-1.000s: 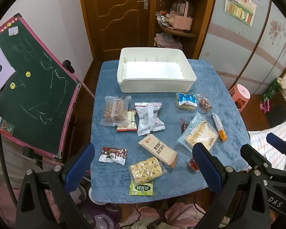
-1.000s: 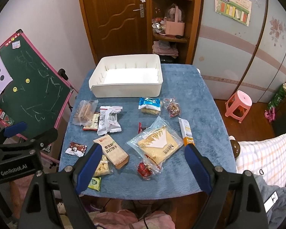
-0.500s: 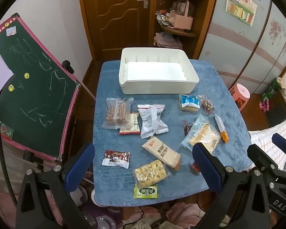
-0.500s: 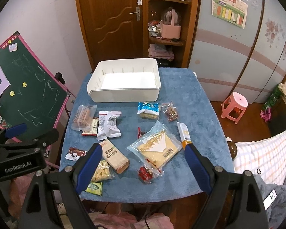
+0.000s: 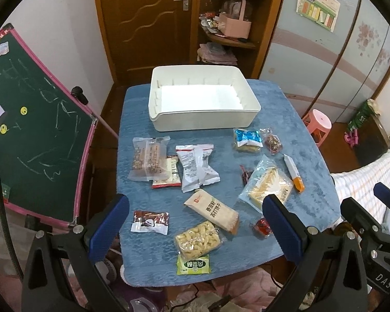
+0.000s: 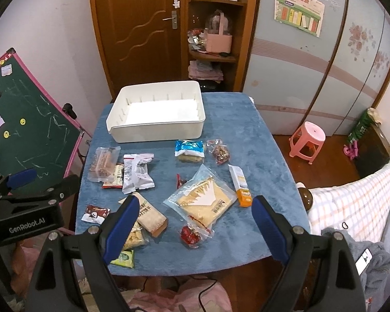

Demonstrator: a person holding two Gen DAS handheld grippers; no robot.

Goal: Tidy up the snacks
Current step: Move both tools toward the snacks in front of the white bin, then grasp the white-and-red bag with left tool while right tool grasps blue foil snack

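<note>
White bin (image 5: pixel 204 122): plastic, empty; stands at the far end of the blue table cloth (image 5: pixel 293 119); no snack lies in it
Snacks: all spread on the cloth on the near side of the bin; clear wafer pack (image 5: pixel 148 161) and white pouch (image 5: pixel 197 167) at left; tan biscuit bar (image 5: pixel 212 212) at centre; large clear cracker bag (image 6: pixel 204 200) and orange-tipped stick (image 6: pixel 240 186) at right; small red candy (image 6: pixel 190 236) near the front edge
Left gripper (image 5: pixel 195 230): jaws spread wide; holds nothing; hangs above the near table edge
Right gripper (image 6: pixel 195 230): jaws spread wide; holds nothing; the cracker bag lies just ahead of it
Change: over the last second both views have drawn back and up slightly; the table sits smaller in frame; no snack has shifted
Meaning for task: sorting has not begun; by judgement, both grippers are surveying before a first pick
</note>
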